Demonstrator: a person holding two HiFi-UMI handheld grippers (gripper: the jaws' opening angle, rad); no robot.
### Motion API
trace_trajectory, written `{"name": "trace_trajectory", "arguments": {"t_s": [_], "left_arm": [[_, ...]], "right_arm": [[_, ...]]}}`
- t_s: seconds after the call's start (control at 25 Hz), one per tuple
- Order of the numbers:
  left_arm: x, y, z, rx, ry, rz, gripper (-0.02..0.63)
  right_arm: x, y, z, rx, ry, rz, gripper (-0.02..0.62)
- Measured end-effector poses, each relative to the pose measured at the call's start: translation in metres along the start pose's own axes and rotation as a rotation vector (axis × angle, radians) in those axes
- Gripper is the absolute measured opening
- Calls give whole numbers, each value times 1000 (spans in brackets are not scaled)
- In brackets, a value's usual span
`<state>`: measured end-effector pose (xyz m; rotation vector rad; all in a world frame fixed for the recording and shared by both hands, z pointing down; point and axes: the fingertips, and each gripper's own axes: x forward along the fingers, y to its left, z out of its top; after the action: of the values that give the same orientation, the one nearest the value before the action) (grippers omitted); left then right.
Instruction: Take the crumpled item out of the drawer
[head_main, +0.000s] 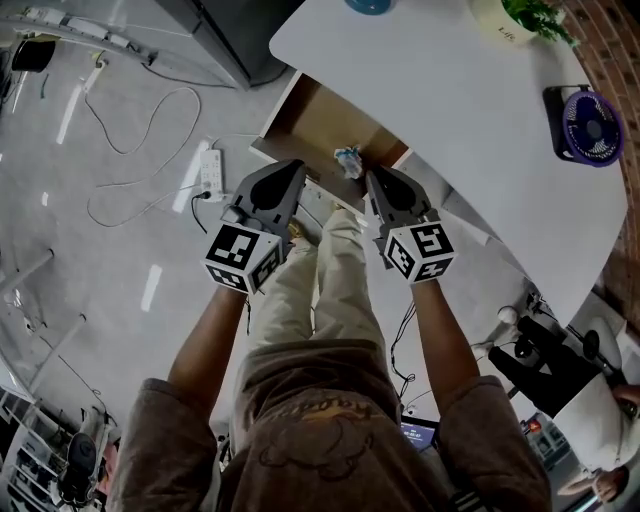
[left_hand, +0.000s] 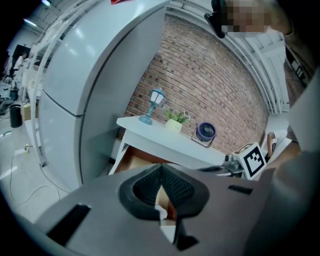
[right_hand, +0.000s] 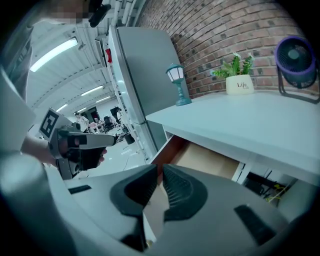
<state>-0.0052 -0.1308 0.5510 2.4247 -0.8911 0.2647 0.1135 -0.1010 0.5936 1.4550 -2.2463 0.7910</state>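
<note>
Well, the item (head_main: 348, 160) lies crumpled in the open drawer (head_main: 318, 122), toward its right side, just ahead of my two tips and between them. My left tongs (head_main: 297, 166) are pressed together at the tips with nothing pinched. My right tongs (head_main: 371, 176) stand a thin slit apart, also with nothing in them. Both hang over the drawer's near edge, the left by the front panel and the right close to the item but not touching it. The white table (head_main: 450, 120) overhangs the drawer's back half, so the way in is from above the near half only. On the table stand a purple fan (head_main: 588, 125), a blue lamp (right_hand: 178, 84) and a plant pot (right_hand: 239, 85) that reads "Life"; all three sit well back from the drawer. A grey fridge (left_hand: 75, 90) stands to the drawer's left, and a brick wall (left_hand: 210, 85) runs behind the table. My legs are below the drawer front. On the floor to the left lie a power strip (head_main: 210, 174) and a loose cable (head_main: 140, 140); the rest of that side is open floor.
</note>
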Motion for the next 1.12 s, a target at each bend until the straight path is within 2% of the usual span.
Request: {"name": "trace_trajectory", "arguments": {"t_s": [0.52, 0.8, 0.88, 1.12], "left_arm": [[0, -5, -11, -25, 12, 7, 8], [2, -2, -16, -34, 14, 16, 8], [3, -1, -18, -38, 16, 18, 8], [4, 1, -24, -48, 25, 12, 8]], "right_arm": [[10, -4, -13, -31, 58, 32, 189], [26, -5, -33, -82, 153, 43, 311], [32, -6, -41, -115, 191, 40, 331], [55, -7, -66, -184, 296, 39, 336]]}}
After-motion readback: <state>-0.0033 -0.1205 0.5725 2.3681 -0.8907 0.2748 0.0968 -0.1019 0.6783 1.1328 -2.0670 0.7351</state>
